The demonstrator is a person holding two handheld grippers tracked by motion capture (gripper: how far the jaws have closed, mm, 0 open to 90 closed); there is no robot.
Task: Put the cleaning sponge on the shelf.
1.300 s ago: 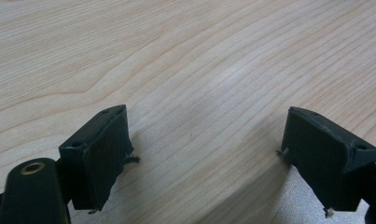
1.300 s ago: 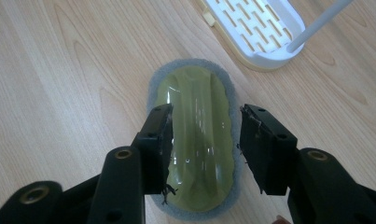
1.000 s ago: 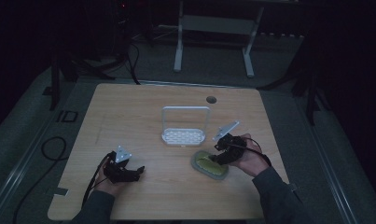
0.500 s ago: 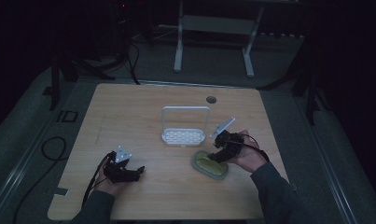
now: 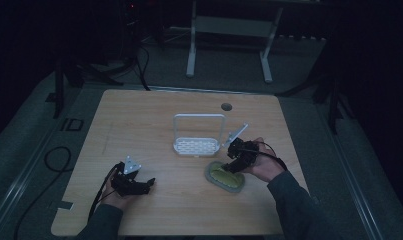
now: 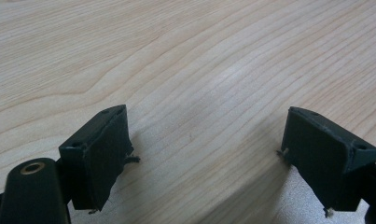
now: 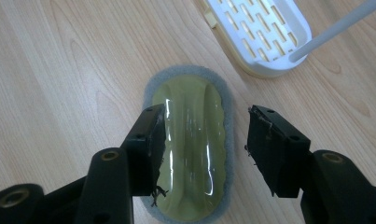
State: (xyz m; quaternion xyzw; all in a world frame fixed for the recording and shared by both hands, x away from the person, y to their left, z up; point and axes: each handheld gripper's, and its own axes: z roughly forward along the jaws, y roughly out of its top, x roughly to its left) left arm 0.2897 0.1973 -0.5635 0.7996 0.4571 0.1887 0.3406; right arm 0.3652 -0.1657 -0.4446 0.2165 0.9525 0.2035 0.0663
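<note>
The high view is very dim and murky, while both gripper views are bright, with glare on the sponge (image 7: 192, 144).

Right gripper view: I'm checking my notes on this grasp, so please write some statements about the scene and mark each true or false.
1. The right gripper has its jaws open on either side of the green scrubbing sponge. True.
2. The sponge lies inside the white rack. False: it lies on the wooden table beside the rack.
3. The left gripper grips a sponge. False: it is open over bare wood.
4. The rack has a slotted base. True.
</note>
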